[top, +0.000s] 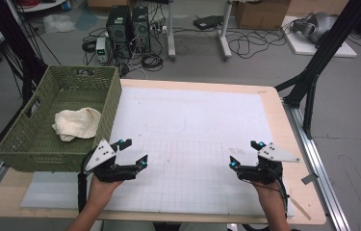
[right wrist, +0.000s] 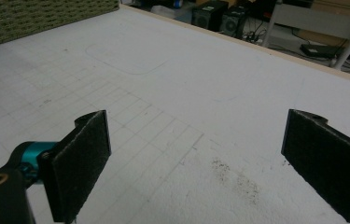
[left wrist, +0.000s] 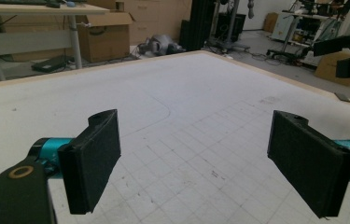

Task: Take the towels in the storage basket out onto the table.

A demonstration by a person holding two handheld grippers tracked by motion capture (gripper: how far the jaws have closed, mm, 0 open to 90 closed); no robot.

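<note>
My left gripper [top: 133, 152] rests low over the white gridded mat [top: 192, 144], just right of the green woven basket [top: 58, 115]; its jaws stand wide apart with nothing between them. In the left gripper view my left gripper [left wrist: 196, 163] frames bare mat. My right gripper [top: 245, 154] sits near the mat's right side, open and empty. The right gripper view shows my right gripper [right wrist: 196, 168] above the mat with a dark smudge [right wrist: 238, 179] between the jaws. A cream cloth [top: 76, 123] lies crumpled inside the basket.
The basket stands at the table's left edge, and its wall [right wrist: 32, 18] appears far off in the right gripper view. Beyond the wooden table edge [top: 192, 84] are computer towers [top: 129, 24], cables and cardboard boxes [top: 260, 12] on the floor. A black stand leg [top: 313, 72] rises at the right.
</note>
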